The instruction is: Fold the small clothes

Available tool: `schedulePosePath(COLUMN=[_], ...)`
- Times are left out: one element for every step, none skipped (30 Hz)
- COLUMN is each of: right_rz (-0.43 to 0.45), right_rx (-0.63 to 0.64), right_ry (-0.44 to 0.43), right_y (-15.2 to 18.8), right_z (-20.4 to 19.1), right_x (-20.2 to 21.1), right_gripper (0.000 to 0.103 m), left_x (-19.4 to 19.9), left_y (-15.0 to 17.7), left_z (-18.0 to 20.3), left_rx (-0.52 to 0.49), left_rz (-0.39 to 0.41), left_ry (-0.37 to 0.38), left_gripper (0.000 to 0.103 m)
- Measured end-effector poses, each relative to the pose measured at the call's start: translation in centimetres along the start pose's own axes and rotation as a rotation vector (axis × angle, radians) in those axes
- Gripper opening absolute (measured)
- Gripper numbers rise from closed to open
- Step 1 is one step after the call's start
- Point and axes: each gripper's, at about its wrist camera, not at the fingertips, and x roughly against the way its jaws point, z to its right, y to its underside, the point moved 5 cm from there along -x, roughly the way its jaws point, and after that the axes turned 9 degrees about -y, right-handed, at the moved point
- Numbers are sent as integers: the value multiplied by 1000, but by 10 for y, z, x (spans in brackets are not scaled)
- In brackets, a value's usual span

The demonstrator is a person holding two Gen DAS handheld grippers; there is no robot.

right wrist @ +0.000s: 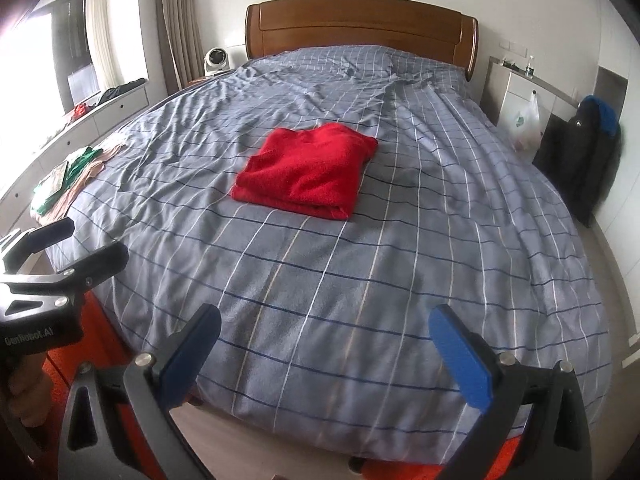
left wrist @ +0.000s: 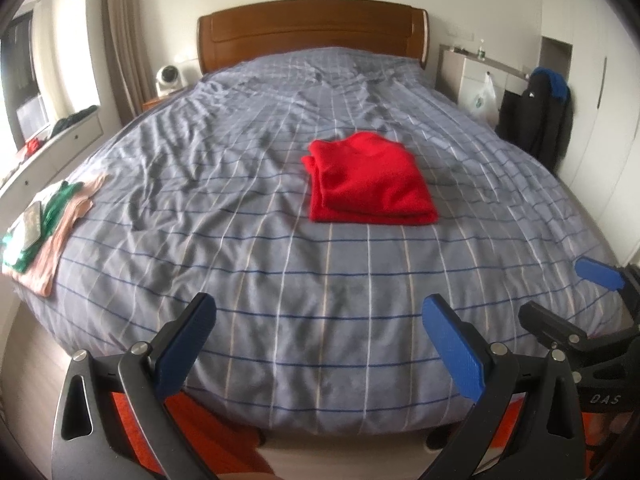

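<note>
A red garment (left wrist: pixel 370 179) lies folded into a flat rectangle in the middle of the bed (left wrist: pixel 248 240); the right wrist view shows the same red garment (right wrist: pixel 306 172). My left gripper (left wrist: pixel 318 316) hangs open over the foot of the bed, well short of the garment, with nothing between its blue pads. My right gripper (right wrist: pixel 326 328) is open too and empty, also at the foot edge. Each gripper shows in the other's view: the right gripper (left wrist: pixel 560 292) at the right edge, the left gripper (right wrist: pixel 90 240) at the left edge.
A small pile of folded clothes (left wrist: pixel 44 224), pink below and green and white on top, lies at the bed's left edge. A wooden headboard (left wrist: pixel 312 32) stands at the far end. A dark coat (left wrist: pixel 536 120) and a white cabinet (left wrist: pixel 476 76) stand at the right. An orange rug (left wrist: pixel 192 432) lies below.
</note>
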Motion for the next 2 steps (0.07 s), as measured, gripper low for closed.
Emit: schedulePosePath(right_rz=[0, 1], right_rx=[1, 2], right_ry=[-1, -1], right_y=[0, -1], right_z=[-1, -1], right_x=[0, 1], right_gripper=[102, 102], left_x=[0, 1], left_y=[0, 0], left_z=[0, 0], left_rx=[-2, -7], left_rz=[1, 4], left_ry=[2, 2], left_gripper=[103, 103])
